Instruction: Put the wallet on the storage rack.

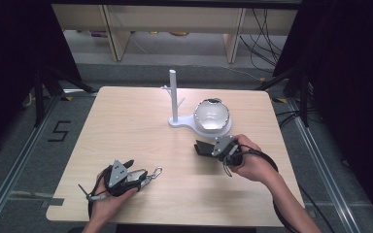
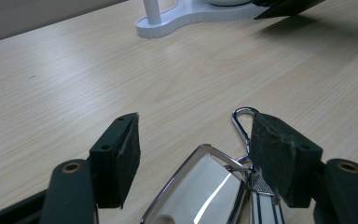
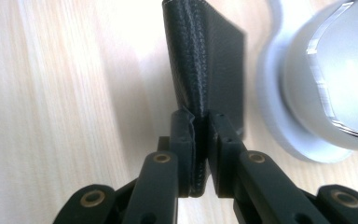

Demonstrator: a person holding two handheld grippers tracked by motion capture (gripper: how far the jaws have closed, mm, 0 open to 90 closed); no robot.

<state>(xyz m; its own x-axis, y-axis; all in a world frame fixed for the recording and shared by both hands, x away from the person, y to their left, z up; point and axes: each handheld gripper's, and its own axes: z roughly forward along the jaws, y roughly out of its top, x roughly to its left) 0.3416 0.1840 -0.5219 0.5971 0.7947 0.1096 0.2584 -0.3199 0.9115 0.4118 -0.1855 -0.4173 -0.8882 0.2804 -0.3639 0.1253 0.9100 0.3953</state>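
My right gripper (image 3: 200, 154) pinches the black textured leather wallet (image 3: 205, 60), which sticks out beyond its closed jaws

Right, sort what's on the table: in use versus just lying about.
In use:
- black wallet, pinched in the right claw
- key fob with its carabiner clip, between the open left claw

Lying about:
- white stand, with its round dish
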